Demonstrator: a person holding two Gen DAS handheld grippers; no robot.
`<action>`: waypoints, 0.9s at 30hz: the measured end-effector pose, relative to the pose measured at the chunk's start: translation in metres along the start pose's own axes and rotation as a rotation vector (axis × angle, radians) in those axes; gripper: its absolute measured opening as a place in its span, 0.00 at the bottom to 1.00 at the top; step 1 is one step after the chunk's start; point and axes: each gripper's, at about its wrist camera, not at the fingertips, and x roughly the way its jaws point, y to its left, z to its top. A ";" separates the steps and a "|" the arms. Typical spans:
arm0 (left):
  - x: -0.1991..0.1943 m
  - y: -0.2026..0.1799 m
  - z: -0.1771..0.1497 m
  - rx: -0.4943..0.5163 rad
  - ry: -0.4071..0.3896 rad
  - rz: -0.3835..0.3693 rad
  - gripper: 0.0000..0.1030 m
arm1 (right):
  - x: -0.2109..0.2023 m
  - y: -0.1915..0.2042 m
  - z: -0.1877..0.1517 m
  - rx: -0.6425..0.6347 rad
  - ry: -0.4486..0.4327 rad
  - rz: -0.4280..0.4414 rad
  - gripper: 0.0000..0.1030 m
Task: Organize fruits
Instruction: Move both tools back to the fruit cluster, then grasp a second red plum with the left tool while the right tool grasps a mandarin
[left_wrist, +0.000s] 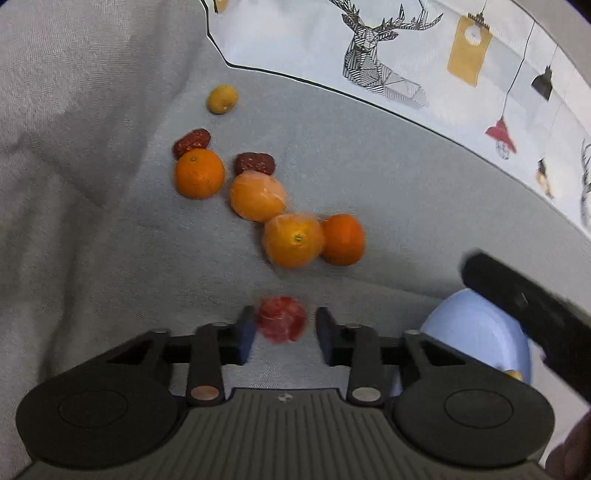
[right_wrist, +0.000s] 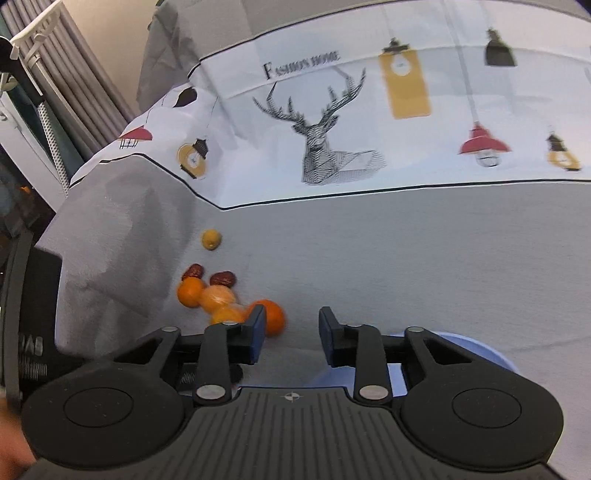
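Several oranges (left_wrist: 293, 240) lie in a loose cluster on the grey cloth, with two red dates (left_wrist: 255, 163) and a small yellow fruit (left_wrist: 222, 99) beyond them. A blurred red fruit (left_wrist: 282, 324) sits between the fingers of my open left gripper (left_wrist: 284, 328), not clamped. My right gripper (right_wrist: 291, 332) is open and empty, right of the same cluster (right_wrist: 221, 299), over a light blue bowl (right_wrist: 469, 345). The bowl also shows in the left wrist view (left_wrist: 476, 332).
The cloth's white part with a deer print (right_wrist: 325, 144) lies at the back. A black bar (left_wrist: 532, 317), likely the right gripper, crosses above the bowl. Curtains and a dark device (right_wrist: 33, 350) are at the left.
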 end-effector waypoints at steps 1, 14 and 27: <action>-0.001 0.001 0.000 -0.003 -0.002 -0.002 0.30 | 0.007 0.002 0.002 0.008 0.009 0.006 0.34; -0.004 0.026 0.007 -0.088 -0.003 0.012 0.30 | 0.099 0.005 0.006 0.101 0.147 0.023 0.49; -0.004 0.025 0.005 -0.081 0.023 -0.048 0.31 | 0.084 0.016 0.004 -0.086 0.191 -0.118 0.34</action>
